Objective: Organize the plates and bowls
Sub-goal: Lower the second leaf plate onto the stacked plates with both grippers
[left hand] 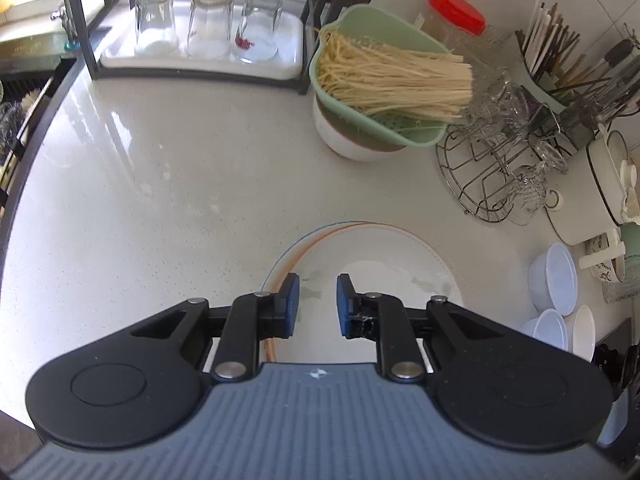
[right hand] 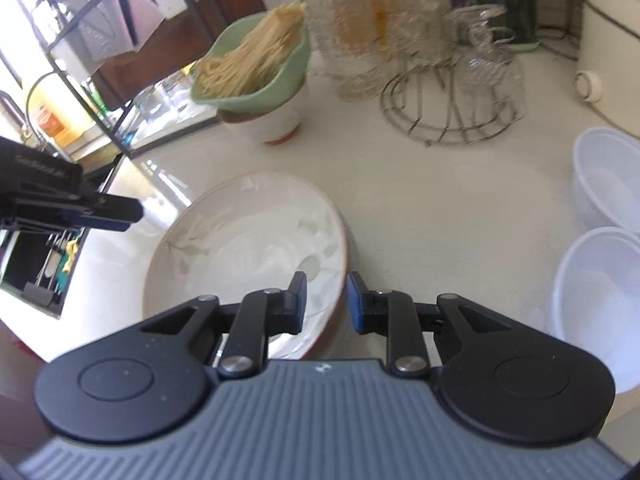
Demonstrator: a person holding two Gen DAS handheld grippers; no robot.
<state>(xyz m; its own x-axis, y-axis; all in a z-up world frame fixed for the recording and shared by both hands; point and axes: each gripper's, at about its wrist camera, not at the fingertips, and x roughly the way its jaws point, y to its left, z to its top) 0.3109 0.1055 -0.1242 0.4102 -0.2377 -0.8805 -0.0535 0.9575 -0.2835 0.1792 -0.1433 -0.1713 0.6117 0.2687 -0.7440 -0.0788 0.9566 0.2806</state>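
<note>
A stack of plates lies on the pale counter. The top plate (right hand: 248, 248) is white with a leaf pattern and a brown rim, and a blue-rimmed plate (left hand: 280, 256) shows beneath it. My left gripper (left hand: 317, 304) hovers over the stack's near left part, open by a narrow gap with nothing between its pads. My right gripper (right hand: 327, 300) hangs over the stack's right rim, one finger above the plate's inside and one outside it. It is open, and its pads do not press the rim. The left gripper (right hand: 120, 210) also shows at the left, apart from the plates. White bowls (right hand: 600, 292) sit to the right.
A green colander of dry noodles (left hand: 384, 80) rests on a white bowl behind the plates. A wire rack with glass cups (left hand: 500, 168), a utensil holder (left hand: 568, 72), a red-lidded jar (left hand: 456, 12) and a white pot (left hand: 608, 184) crowd the right. A tray of upturned glasses (left hand: 204, 28) stands at the back left.
</note>
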